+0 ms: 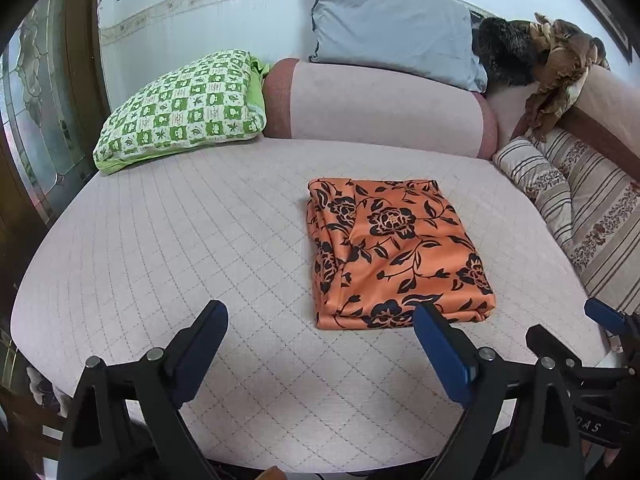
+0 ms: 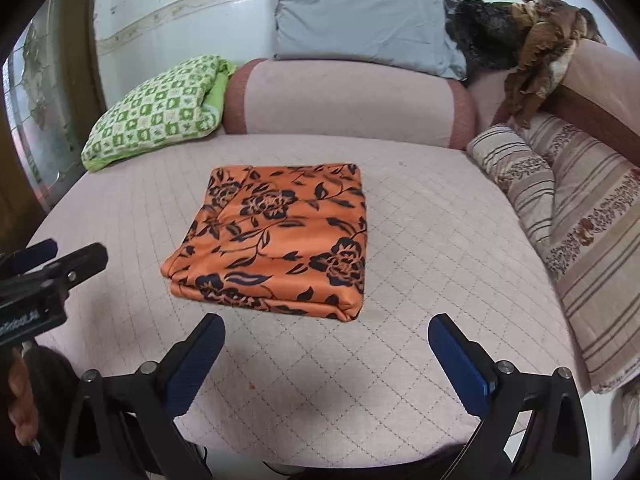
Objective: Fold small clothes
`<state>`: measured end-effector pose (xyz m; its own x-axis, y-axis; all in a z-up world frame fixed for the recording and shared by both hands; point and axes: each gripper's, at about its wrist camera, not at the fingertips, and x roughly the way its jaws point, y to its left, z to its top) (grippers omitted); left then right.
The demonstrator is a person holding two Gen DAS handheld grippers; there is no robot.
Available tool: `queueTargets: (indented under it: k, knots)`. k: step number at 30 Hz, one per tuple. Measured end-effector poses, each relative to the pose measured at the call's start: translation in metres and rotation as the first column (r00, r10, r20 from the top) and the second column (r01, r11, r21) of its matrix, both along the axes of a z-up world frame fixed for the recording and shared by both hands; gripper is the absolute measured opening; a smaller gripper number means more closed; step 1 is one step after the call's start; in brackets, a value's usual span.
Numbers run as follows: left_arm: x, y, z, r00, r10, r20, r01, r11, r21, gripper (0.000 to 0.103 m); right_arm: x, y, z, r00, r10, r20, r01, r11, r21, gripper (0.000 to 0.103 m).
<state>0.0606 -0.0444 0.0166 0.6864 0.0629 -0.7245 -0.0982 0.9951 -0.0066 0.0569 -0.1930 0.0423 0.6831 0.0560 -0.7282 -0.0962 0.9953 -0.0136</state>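
Left wrist view shows one cloth (image 1: 396, 252), two grippers and five cushions: a green checked one (image 1: 180, 108), a pink bolster (image 1: 380, 108), a grey one (image 1: 392, 28) and two striped ones (image 1: 580, 208). The left gripper (image 1: 320, 320) is spread wide and empty above the quilted bed (image 1: 160, 240); the cloth lies just beyond its right finger, apart from it. The right gripper (image 2: 326, 332) is likewise released, the cloth just ahead, nearer its left finger. Orange with black flowers, the cloth is folded into a neat, thick square.

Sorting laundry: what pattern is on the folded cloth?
Black flowers on orange; folded cloth shows best in the right wrist view.
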Motion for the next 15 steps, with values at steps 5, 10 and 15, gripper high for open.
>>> queueTargets:
  k: [5, 10, 15]
  knots:
    - [0.002, -0.002, 0.003, 1.0, 0.015, 0.001, -0.015, 1.0, 0.021, 0.095, 0.004, -0.004, 0.006, 0.999, -0.037, 0.006, 0.037, 0.999, 0.017, 0.103]
    - [0.003, -0.001, 0.004, 1.0, 0.021, 0.004, -0.021, 0.999, 0.034, 0.096, 0.008, 0.001, 0.002, 0.999, -0.031, -0.009, 0.031, 1.0, 0.005, 0.103]
    - [0.007, 0.001, 0.002, 1.0, 0.03, -0.005, -0.03, 0.998, 0.047, 0.096, 0.011, 0.003, 0.001, 0.999, -0.032, -0.01, 0.032, 0.999, 0.005, 0.103]
